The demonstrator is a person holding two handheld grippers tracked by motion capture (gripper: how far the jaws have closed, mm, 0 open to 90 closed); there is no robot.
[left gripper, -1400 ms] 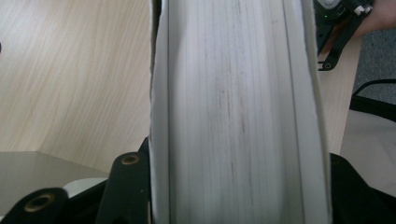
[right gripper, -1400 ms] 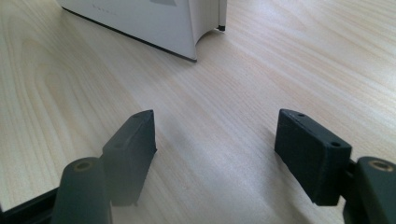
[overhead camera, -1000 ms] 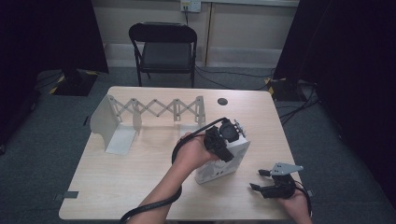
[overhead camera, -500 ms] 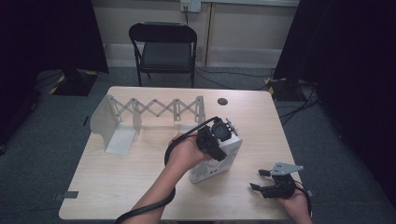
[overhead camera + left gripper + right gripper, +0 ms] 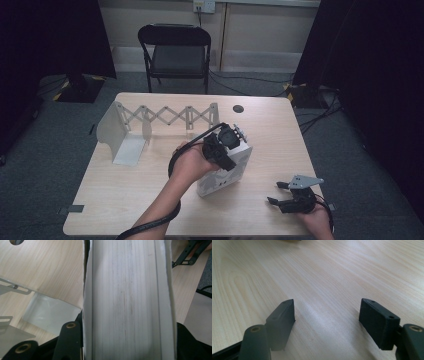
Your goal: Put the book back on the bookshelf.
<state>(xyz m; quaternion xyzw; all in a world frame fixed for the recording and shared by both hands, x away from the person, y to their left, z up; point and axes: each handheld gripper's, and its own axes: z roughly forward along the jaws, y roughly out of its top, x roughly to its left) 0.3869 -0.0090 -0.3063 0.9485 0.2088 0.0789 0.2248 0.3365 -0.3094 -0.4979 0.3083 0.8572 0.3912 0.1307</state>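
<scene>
1. Your right gripper (image 5: 280, 194) is resting at the near right corner of the desk (image 5: 125, 200), its jaws spread wide with nothing but bare wood between them; in the right gripper view its fingertips (image 5: 283, 315) are hovering just above the surface.
2. Your left gripper (image 5: 227, 147) is pinching the thick white book (image 5: 225, 172) near the middle of the desk, a jaw pressing on each cover.
3. The book is standing tilted, its lower edge sitting on the desk; in the left gripper view its page edges are running up between the jaws.
4. Farther back on the left, a white expanding book rack (image 5: 150, 120) is standing stretched out along the desk's far side, well apart from the book.
5. Beyond the desk, a black folding chair (image 5: 175, 55) is facing you.
</scene>
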